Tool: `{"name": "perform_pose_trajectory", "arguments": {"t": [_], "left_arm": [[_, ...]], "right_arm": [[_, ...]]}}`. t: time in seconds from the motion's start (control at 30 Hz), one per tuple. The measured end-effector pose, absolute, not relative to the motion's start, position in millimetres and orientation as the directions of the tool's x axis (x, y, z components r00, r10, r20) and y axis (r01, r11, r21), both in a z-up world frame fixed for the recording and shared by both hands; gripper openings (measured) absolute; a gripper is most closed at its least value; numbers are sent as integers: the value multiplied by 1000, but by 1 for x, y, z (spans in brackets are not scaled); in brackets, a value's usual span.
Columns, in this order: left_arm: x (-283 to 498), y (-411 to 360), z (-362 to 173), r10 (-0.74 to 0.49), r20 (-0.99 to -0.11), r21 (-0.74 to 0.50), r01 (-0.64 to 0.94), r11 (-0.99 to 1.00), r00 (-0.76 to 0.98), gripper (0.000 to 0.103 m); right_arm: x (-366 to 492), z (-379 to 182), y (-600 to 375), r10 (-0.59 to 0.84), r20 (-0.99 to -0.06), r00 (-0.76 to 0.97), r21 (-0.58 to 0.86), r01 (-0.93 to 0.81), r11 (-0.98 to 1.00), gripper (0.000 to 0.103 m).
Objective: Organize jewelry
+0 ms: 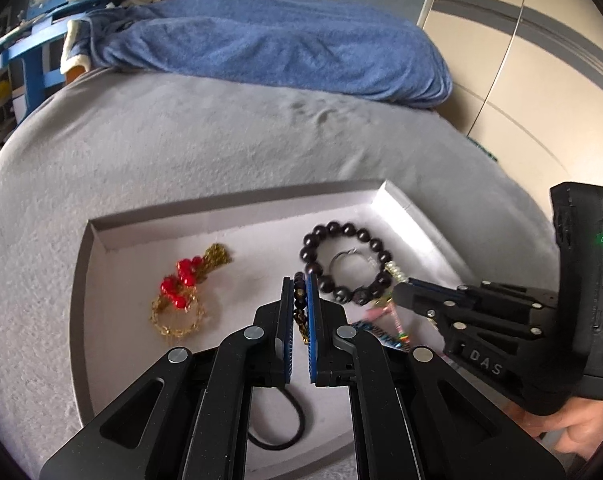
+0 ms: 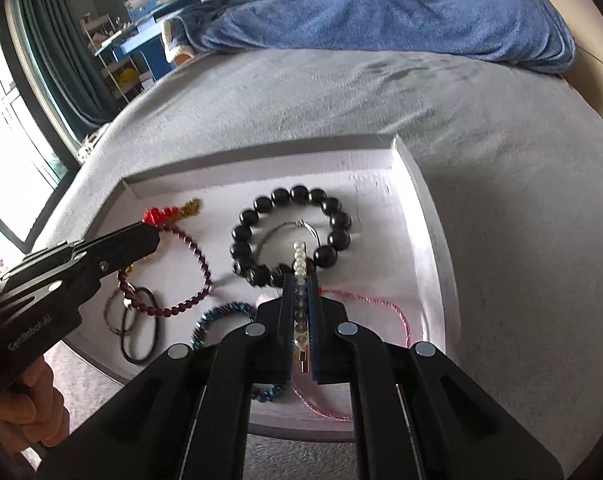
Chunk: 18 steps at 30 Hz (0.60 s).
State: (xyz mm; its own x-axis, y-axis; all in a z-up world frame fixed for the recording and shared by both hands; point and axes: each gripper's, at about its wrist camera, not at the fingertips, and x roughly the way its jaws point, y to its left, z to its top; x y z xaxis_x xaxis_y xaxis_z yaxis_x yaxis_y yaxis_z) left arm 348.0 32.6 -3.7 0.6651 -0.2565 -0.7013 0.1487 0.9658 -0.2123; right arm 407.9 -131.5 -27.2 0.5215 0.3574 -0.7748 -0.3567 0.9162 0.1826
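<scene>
A shallow white tray (image 1: 237,212) (image 2: 417,184) lies on a grey bed. My left gripper (image 1: 300,284) is shut on a dark beaded bracelet (image 1: 300,292) over the tray's middle; in the right wrist view the left gripper (image 2: 153,236) holds a dark red bead bracelet (image 2: 193,256). My right gripper (image 2: 300,276) is shut on a pearl hair clip (image 2: 300,260) just above a big black bead bracelet (image 2: 289,232) (image 1: 345,264); the right gripper also shows in the left wrist view (image 1: 399,290). A red and gold piece (image 1: 181,292) lies at the tray's left.
Inside the black bracelet lies a thin silver hoop (image 2: 289,240). A black hair tie (image 2: 141,332) (image 1: 285,424), a blue bead bracelet (image 2: 221,316) and a pink cord (image 2: 381,312) lie in the tray's near part. A blue blanket (image 1: 285,44) lies at the bed's far side.
</scene>
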Motion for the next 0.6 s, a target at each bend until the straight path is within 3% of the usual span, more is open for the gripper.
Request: {"name": "perform_pose_trajectory", "arguments": {"t": [0.1,0.17,0.3,0.33,0.37,0.47,0.6], "left_arm": [[347,31,-12,-238,-724,-194,140,971,648,12],[343,31,-14,-227,-725,-179,140,974,651,29],[336,30,-5,-215,-705,-162,141,977,676,46],[333,30,-2,-211,-696,-159,140,977,686,56],[328,32,3,-201,-681,-150,134,979,704,65],[318,34,13,-159,-652,-124,103,987,741,78],[306,41,21,-94,-625,-93,46,995,775,86]], "right_arm": [[407,-30,-131,349,-778,522,172,-358,918,6],[406,-29,-130,342,-776,530,161,-358,920,7],[401,-24,-129,343,-765,545,146,-373,917,9],[399,-20,-130,351,-756,552,150,-376,914,10],[398,-17,-130,357,-749,558,153,-379,913,13],[392,-9,-133,361,-726,586,144,-384,912,33],[383,-2,-136,355,-702,617,131,-379,916,49]]}}
